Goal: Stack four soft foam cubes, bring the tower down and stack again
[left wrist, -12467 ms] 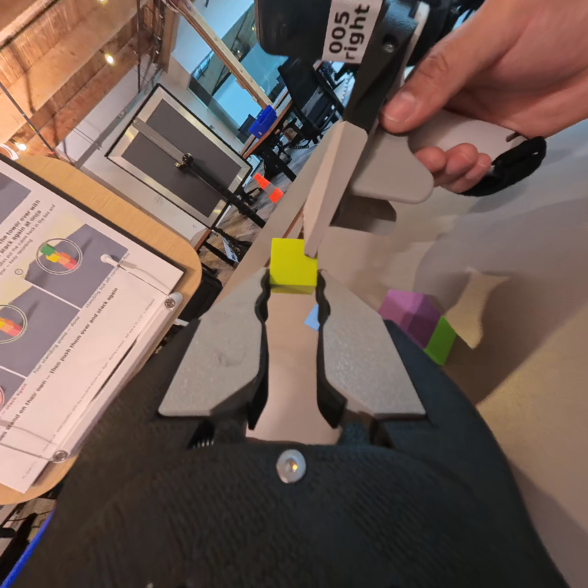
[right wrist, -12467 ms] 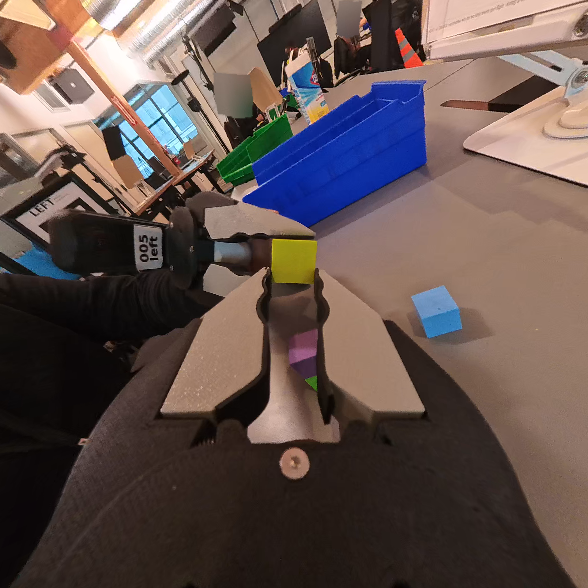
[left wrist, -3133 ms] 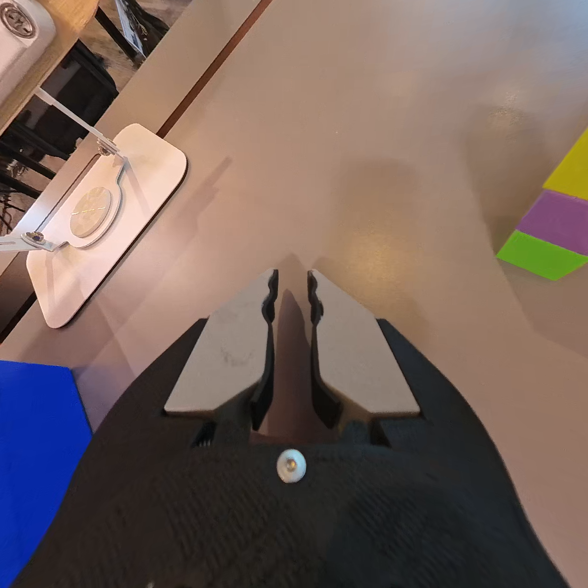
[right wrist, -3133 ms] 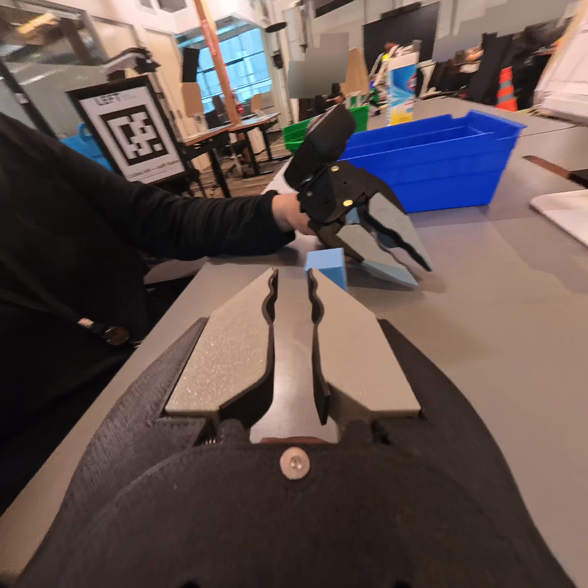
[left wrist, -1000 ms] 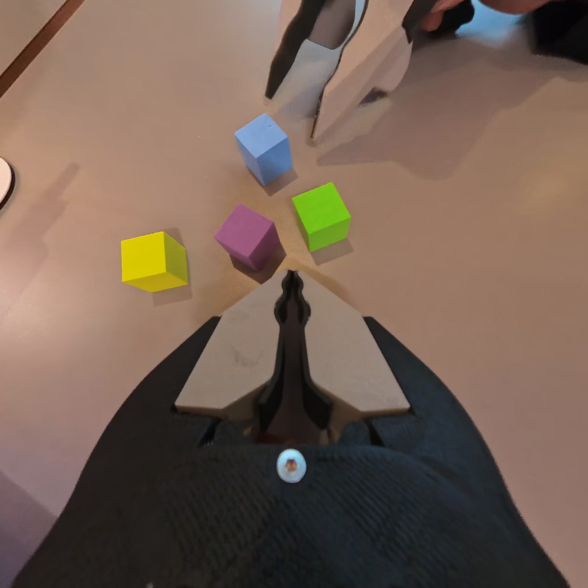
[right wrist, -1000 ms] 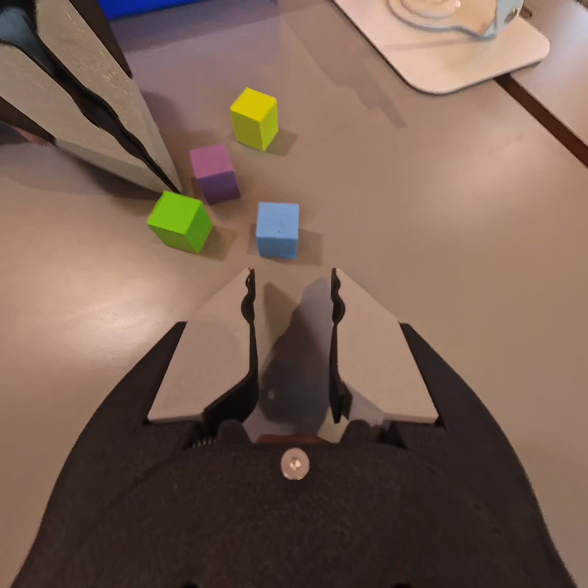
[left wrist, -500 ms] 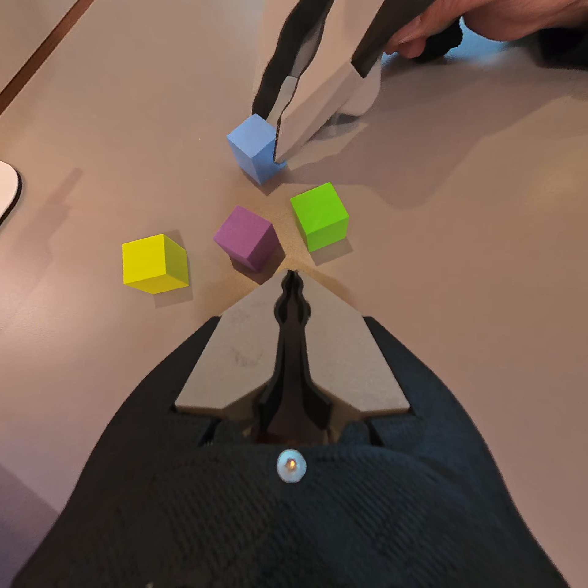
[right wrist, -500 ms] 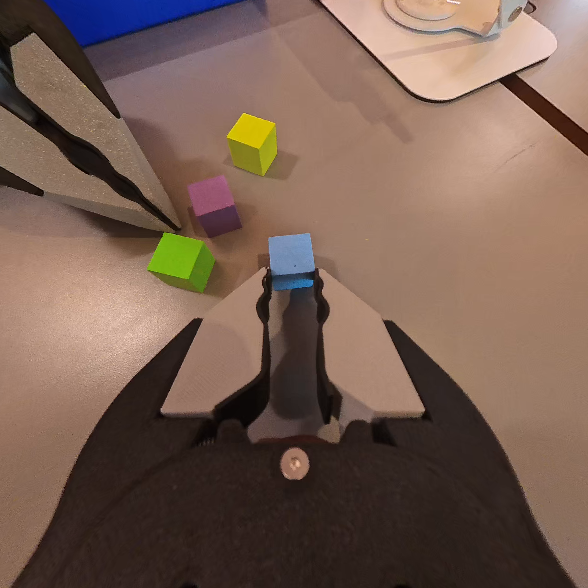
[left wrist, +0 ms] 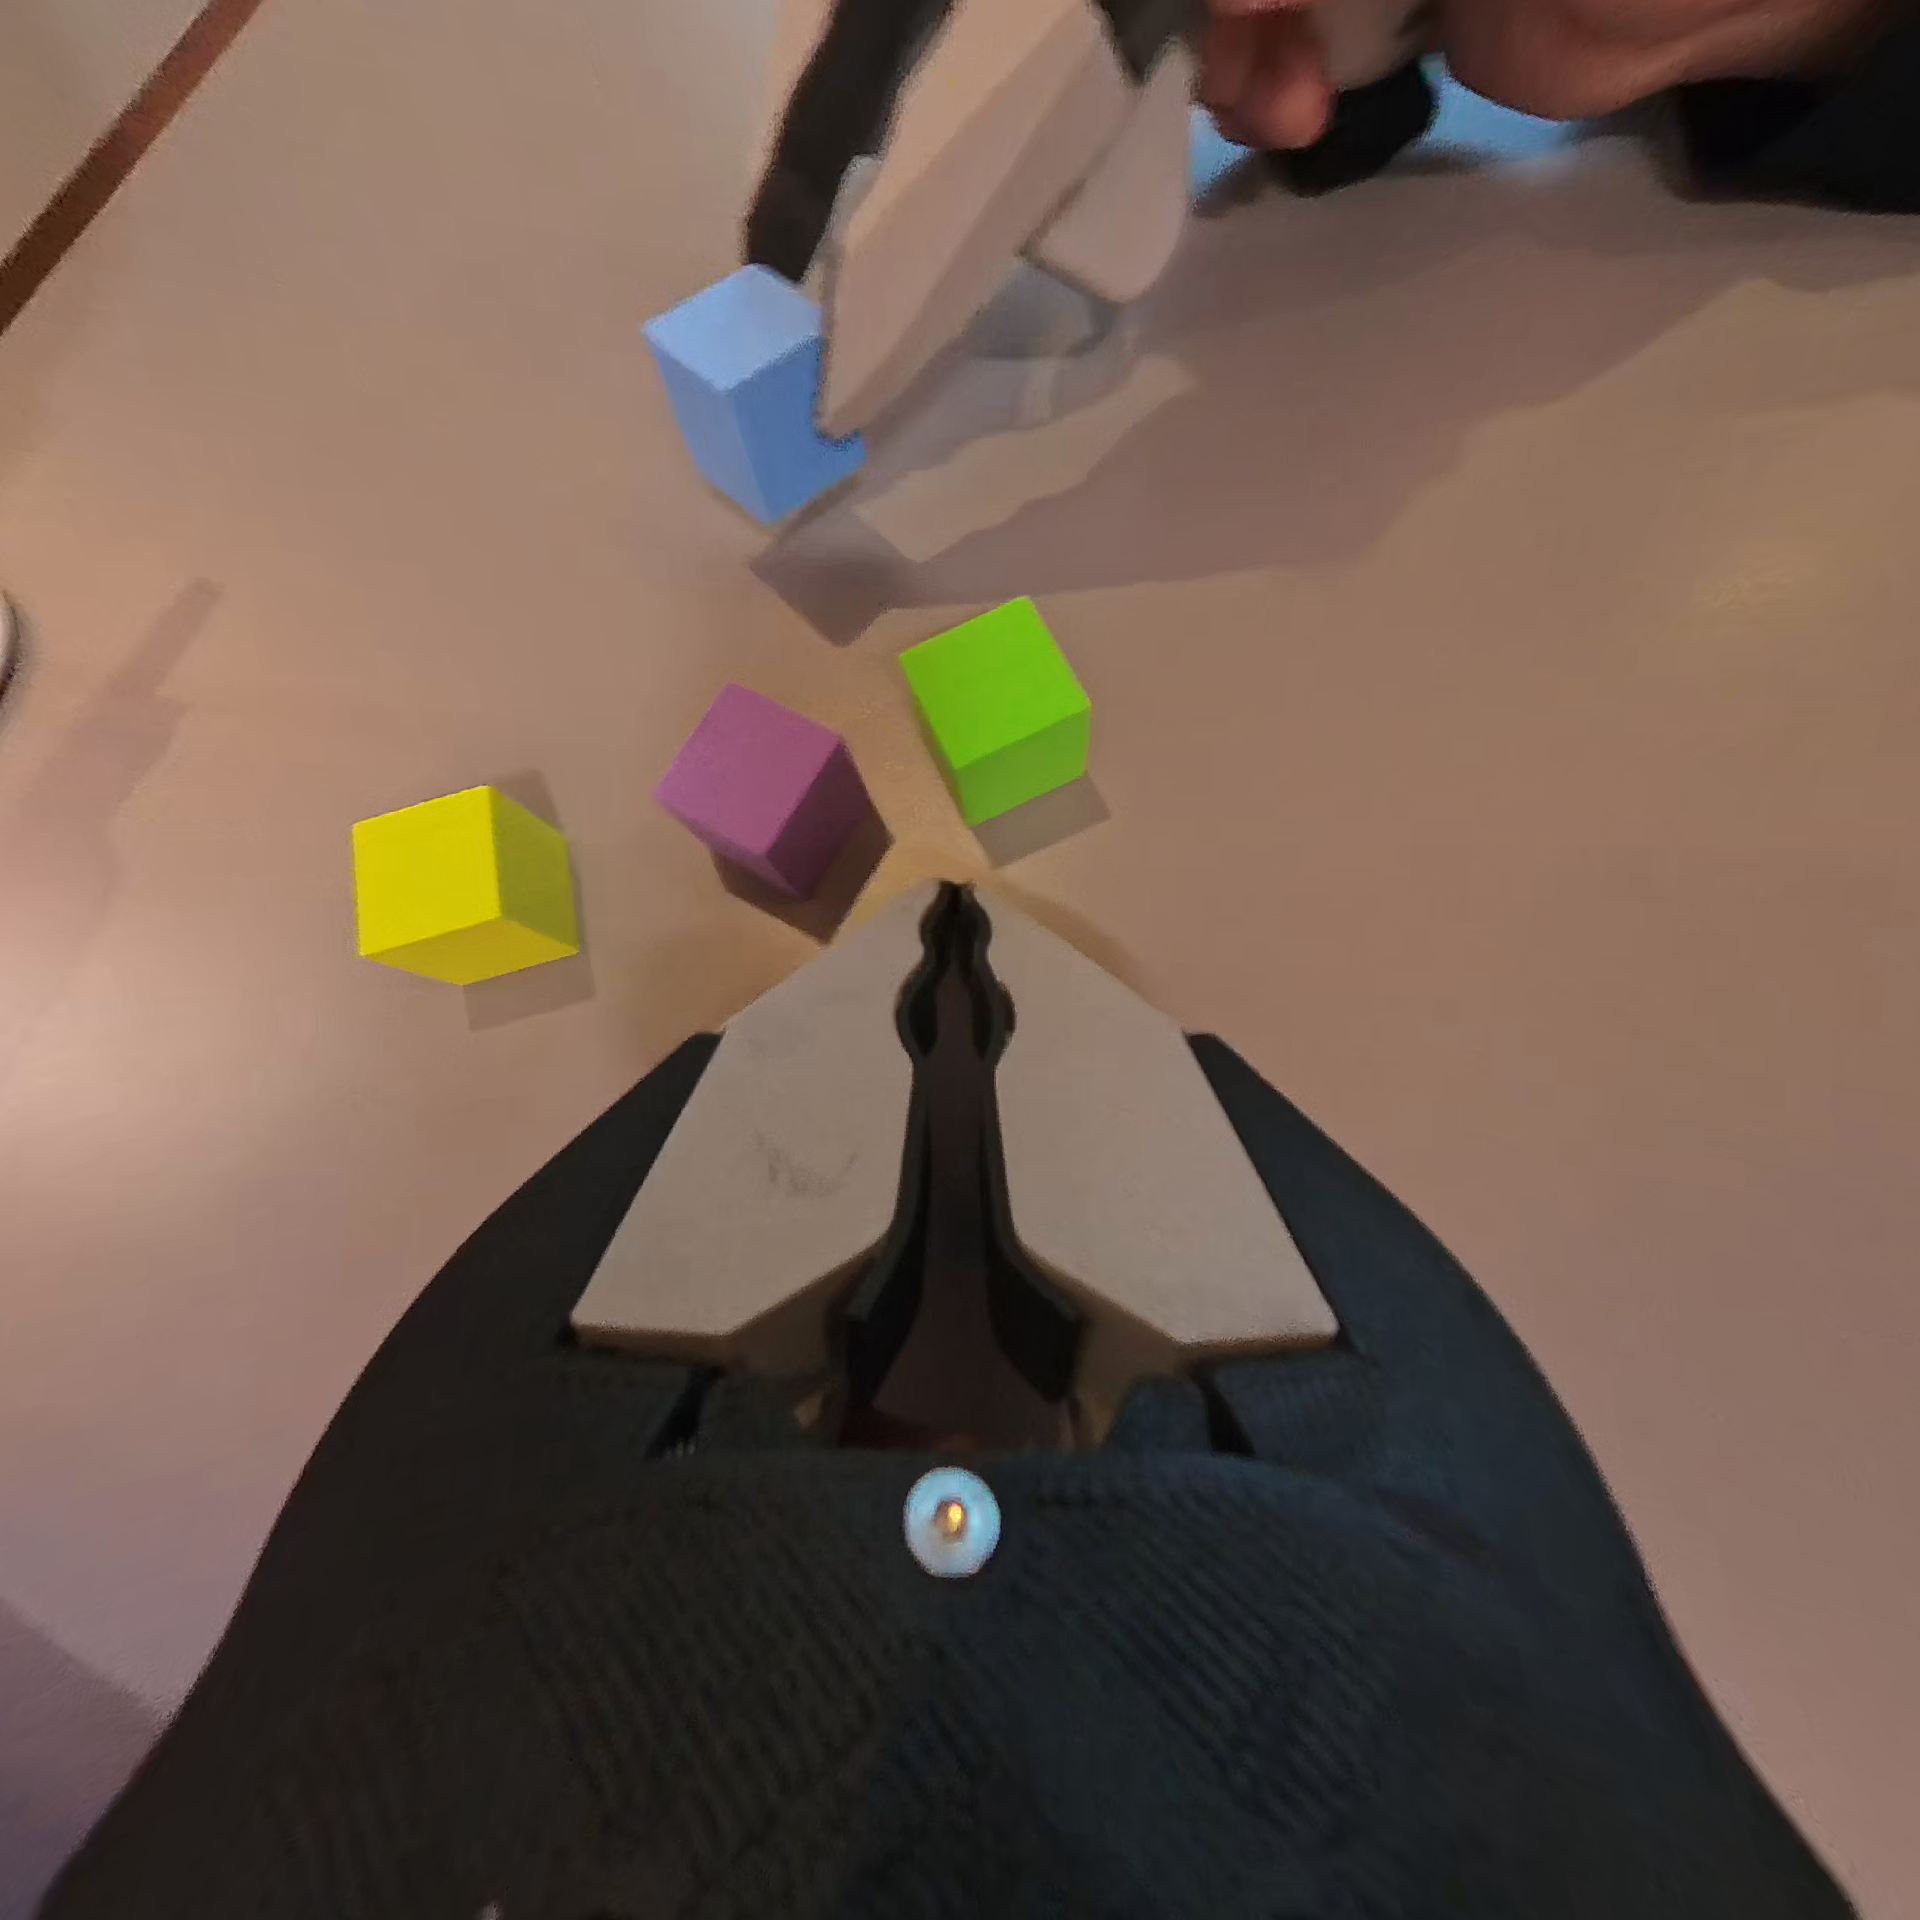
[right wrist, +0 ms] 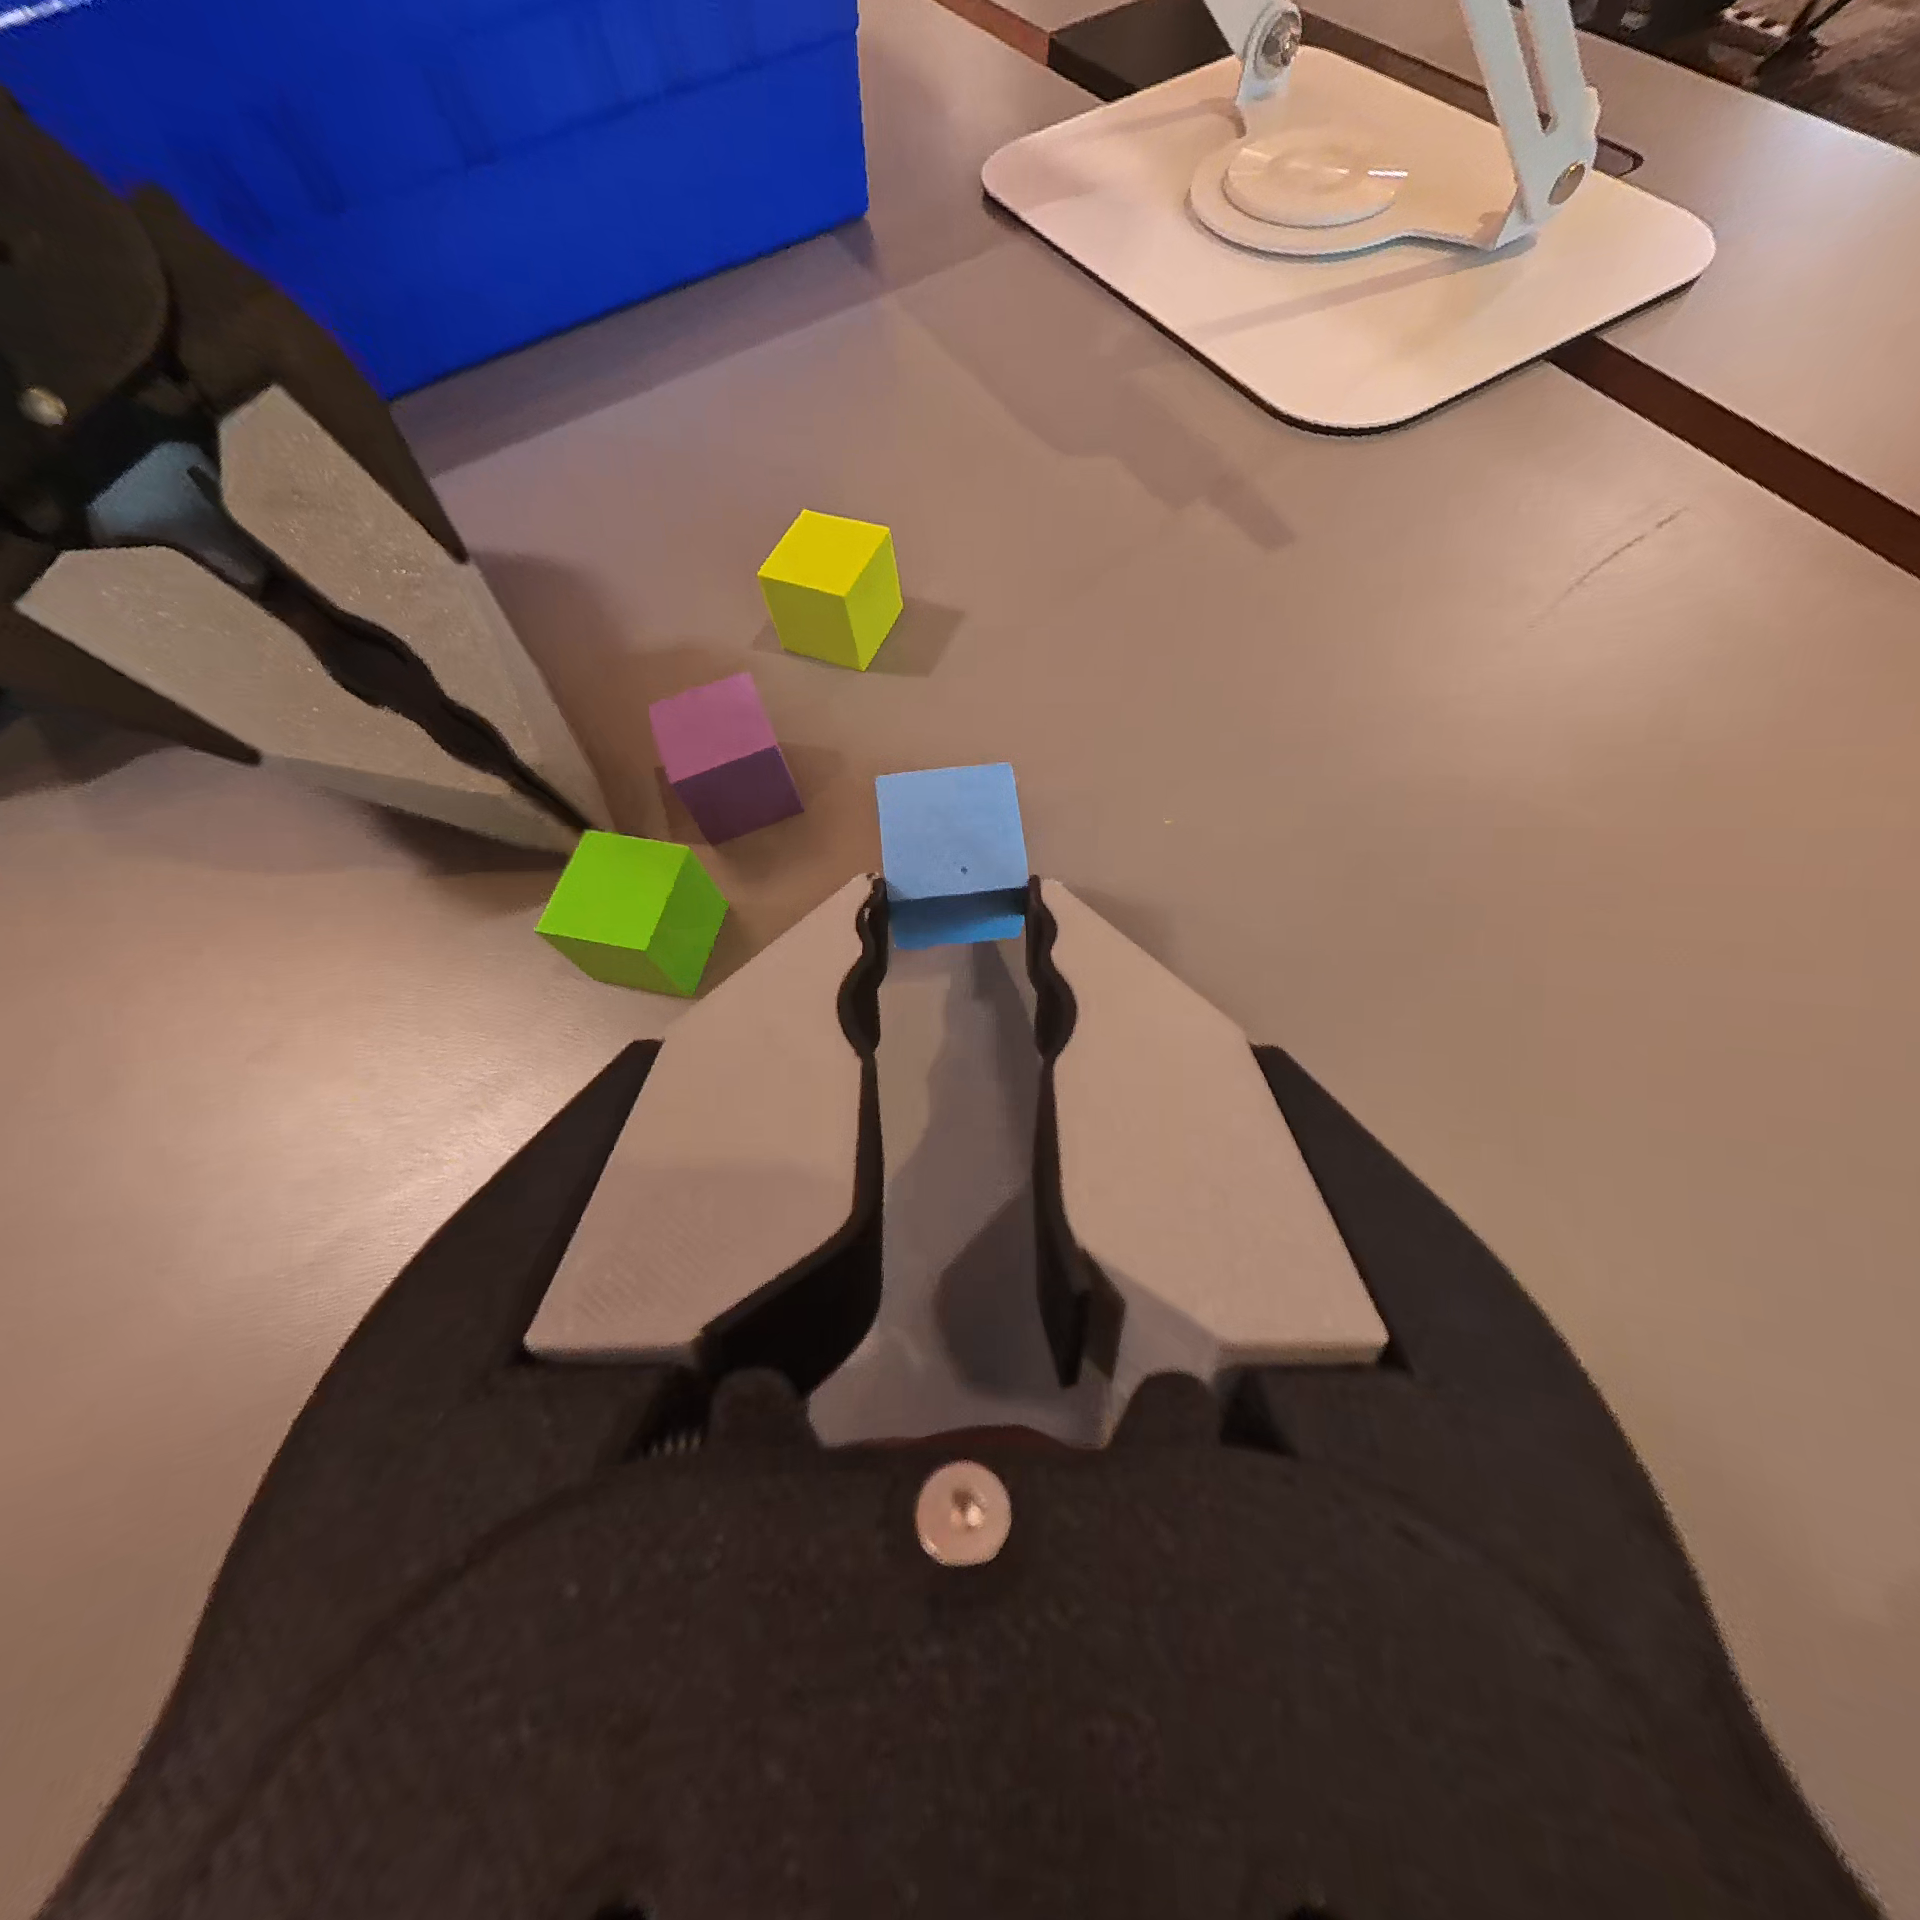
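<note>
Restacking, first pick. Right gripper (right wrist: 954, 902) clamped on blue cube (right wrist: 948, 836), seemingly just off the table (right wrist: 1351, 935). Left gripper (left wrist: 954, 896) closed, empty, near purple cube (left wrist: 756, 781). Green cube (left wrist: 992, 707) and yellow cube (left wrist: 457, 883) loose, apart. Next, probably: setting blue squarely on a base cube, gently.

Four foam cubes are in view, one of each colour: the blue cube (right wrist: 951, 831), and beside it the purple cube (right wrist: 722, 753), the green cube (right wrist: 629, 909) and, farther off, the yellow cube (right wrist: 831, 587). Behind the blue cube are one blue bin (right wrist: 468, 156) and one white stand base (right wrist: 1351, 260). There are two grippers: the right gripper (right wrist: 951, 894) at the blue cube, the left gripper (left wrist: 954, 896) near the purple one.
</note>
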